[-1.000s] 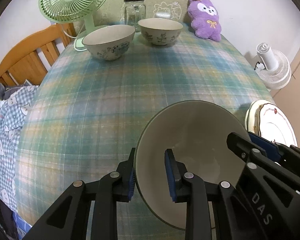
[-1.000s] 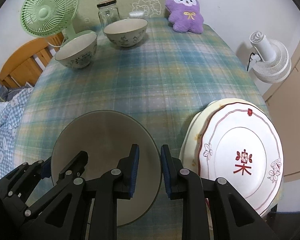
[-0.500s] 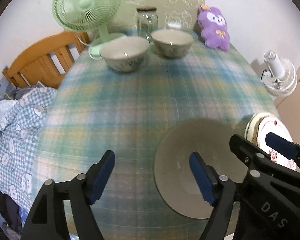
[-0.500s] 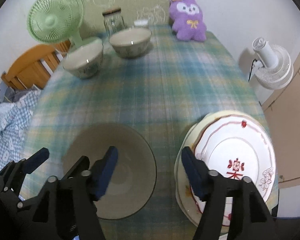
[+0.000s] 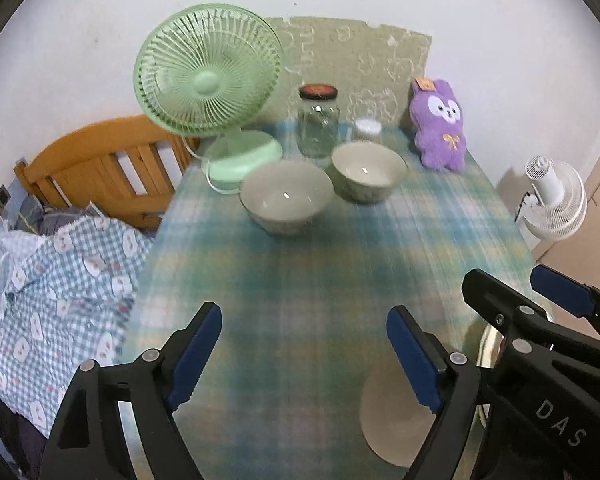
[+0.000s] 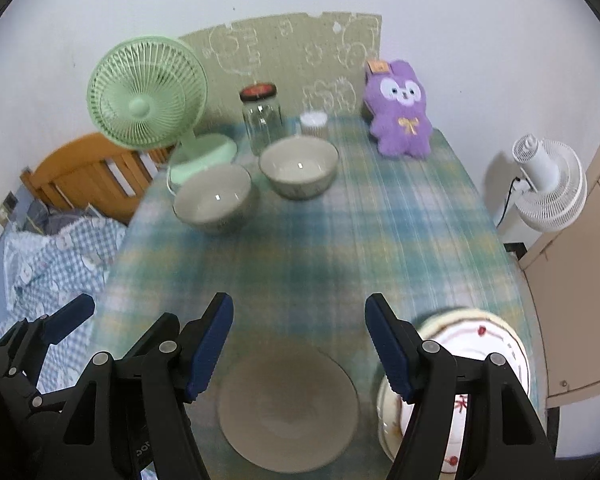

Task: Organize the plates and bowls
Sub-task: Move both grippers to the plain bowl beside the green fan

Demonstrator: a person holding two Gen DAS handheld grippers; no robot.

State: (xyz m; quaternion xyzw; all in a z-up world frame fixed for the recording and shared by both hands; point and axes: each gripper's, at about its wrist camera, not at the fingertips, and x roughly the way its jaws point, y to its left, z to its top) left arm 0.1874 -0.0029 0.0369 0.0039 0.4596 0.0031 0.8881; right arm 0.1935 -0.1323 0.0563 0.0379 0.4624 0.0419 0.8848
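Tongs on both hands, left tongs [image 5: 304,354] still opening and right tongs [image 6: 298,346] open, have let go of the grey bowl [image 6: 288,408], now resting on the table [image 6: 380,240] beside the plates [image 6: 496,340].

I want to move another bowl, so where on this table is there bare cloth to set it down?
Bare: the middle, between the two far bowls and the near bowl. Crowded: the far edge by the green fan and jar; plates fill the near right corner.

Both the left gripper [image 5: 302,354] and the right gripper [image 6: 298,346] are showing black frames, blue ribbed pads [image 5: 410,360], silver screws; "DAS" lettering is marking one body.
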